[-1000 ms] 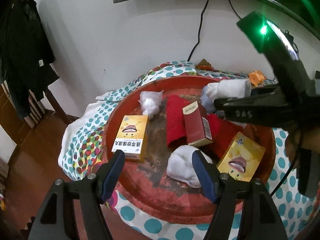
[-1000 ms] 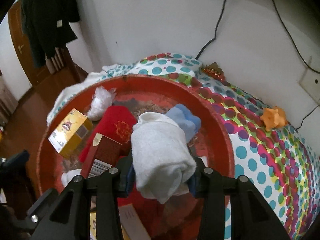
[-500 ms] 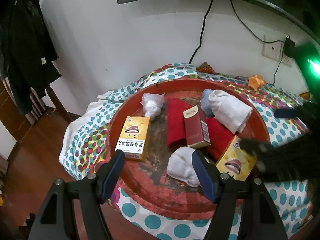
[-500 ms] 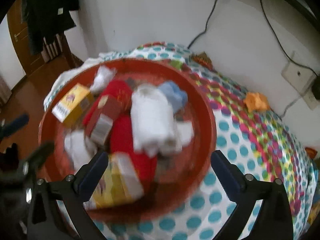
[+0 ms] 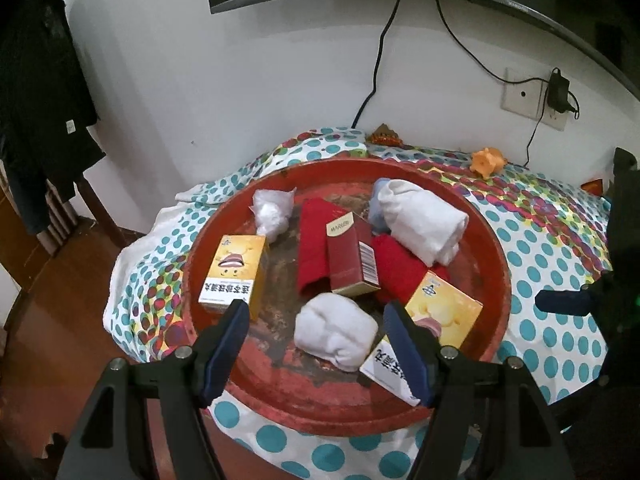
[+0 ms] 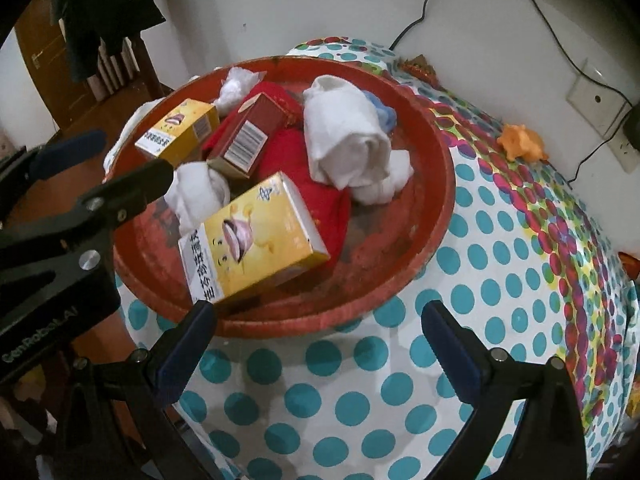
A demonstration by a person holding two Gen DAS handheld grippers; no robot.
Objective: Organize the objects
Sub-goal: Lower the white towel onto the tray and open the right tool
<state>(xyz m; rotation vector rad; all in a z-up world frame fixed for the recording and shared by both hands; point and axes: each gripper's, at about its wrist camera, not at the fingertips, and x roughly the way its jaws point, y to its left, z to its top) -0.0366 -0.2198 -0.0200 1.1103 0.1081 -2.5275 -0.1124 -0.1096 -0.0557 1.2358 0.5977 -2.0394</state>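
Both claws are spread and empty: the left gripper (image 5: 316, 344) frames the white bundle (image 5: 336, 330) at the tray's (image 5: 500, 276) 6 o'clock, likely for pickup, while the right gripper (image 6: 320, 344) hovers off-tray at 5 o'clock over the cloth (image 6: 500, 280).

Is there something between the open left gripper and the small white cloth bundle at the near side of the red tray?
Nothing visible blocks it. The left gripper is open, and the white cloth bundle lies between and beyond its fingers on the red tray. A yellow box sits close beside the bundle on the right.
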